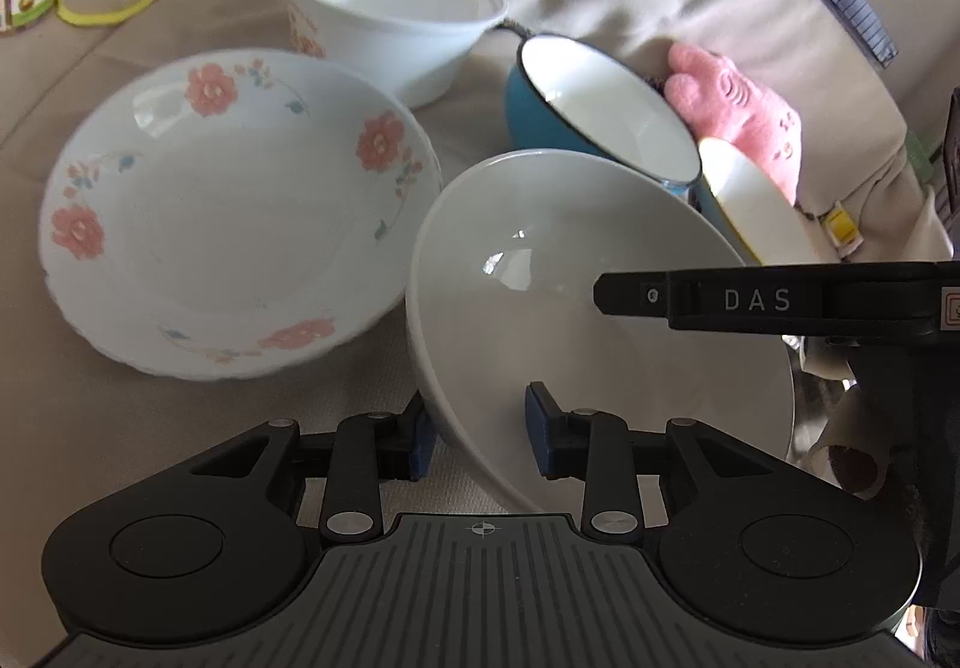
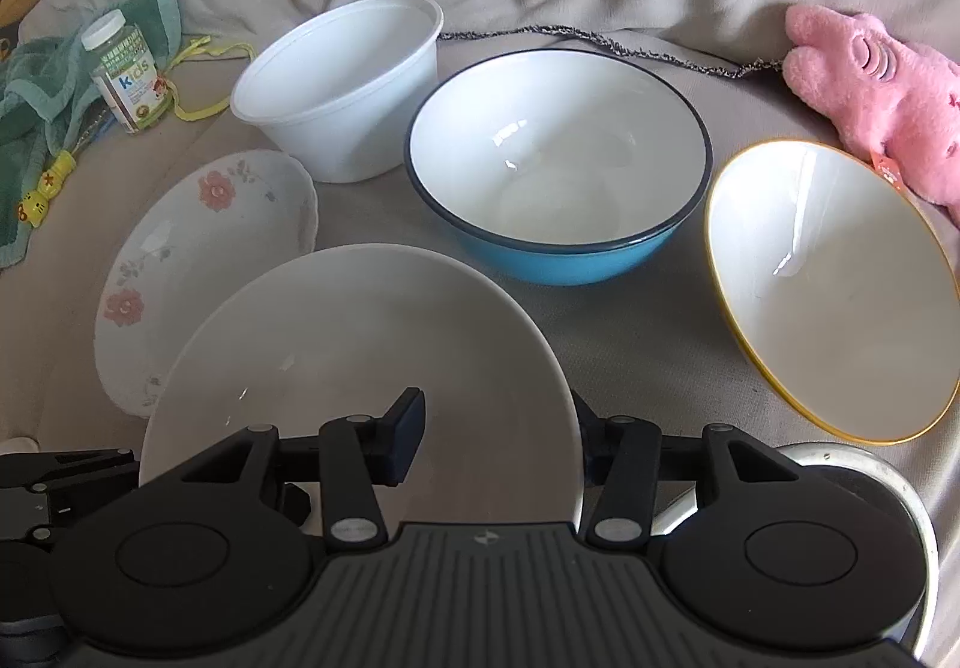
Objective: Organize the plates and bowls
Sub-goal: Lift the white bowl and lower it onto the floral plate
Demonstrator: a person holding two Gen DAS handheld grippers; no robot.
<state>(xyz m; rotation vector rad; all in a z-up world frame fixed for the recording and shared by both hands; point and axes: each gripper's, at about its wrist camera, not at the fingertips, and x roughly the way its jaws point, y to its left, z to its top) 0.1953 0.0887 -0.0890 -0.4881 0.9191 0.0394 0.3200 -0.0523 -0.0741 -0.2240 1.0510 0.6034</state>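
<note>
A plain grey-white bowl (image 1: 570,260) (image 2: 360,338) sits tilted in front of both grippers. My left gripper (image 1: 480,434) is open. Its jaws straddle the bowl's near rim, one outside and one inside, with a gap to the wall. My right gripper (image 2: 498,440) straddles the bowl's right rim, one finger inside and one under the edge, and is shut on it. One of its fingers (image 1: 750,302) reaches over the bowl in the left wrist view. A floral plate (image 1: 228,212) (image 2: 198,260) lies to the left, its edge under the bowl's rim.
Behind on the beige sofa stand a white plastic tub (image 2: 342,92), a blue bowl (image 2: 558,158) and a tilted yellow-rimmed bowl (image 2: 834,284). A steel bowl (image 2: 870,476) sits near right. A pink plush toy (image 2: 876,86), a vitamin bottle (image 2: 126,68) and a green towel (image 2: 36,98) lie around.
</note>
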